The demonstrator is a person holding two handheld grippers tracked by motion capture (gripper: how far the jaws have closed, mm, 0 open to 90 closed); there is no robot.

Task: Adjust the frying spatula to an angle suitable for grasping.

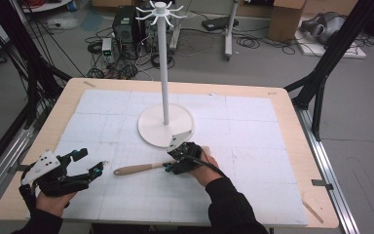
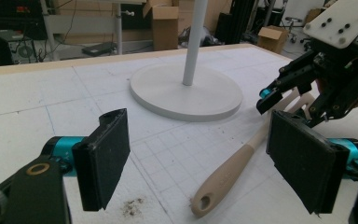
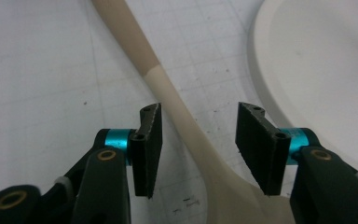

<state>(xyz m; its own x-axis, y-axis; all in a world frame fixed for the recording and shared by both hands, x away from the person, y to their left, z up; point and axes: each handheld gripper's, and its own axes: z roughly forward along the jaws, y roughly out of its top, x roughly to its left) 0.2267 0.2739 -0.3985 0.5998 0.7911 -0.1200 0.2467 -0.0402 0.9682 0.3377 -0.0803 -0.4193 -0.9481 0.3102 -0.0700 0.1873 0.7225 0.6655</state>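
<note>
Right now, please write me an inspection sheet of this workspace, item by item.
Surface: wooden table under a white gridded mat; dark crumbs near the left tongs.
Job's things: spoon lying flat; white stand upright behind it.
Clutter: nothing seen.
Grippers: left tongs open, empty; right tongs open, straddling the spoon's neck.
Cables: black cable over the right hand.
Surroundings: floor cables, cardboard boxes.

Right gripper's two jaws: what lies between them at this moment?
In the right gripper view, the pale neck of the spatula runs up between the open jaws of the right gripper, lying on the white mat; neither pad touches it.
</note>
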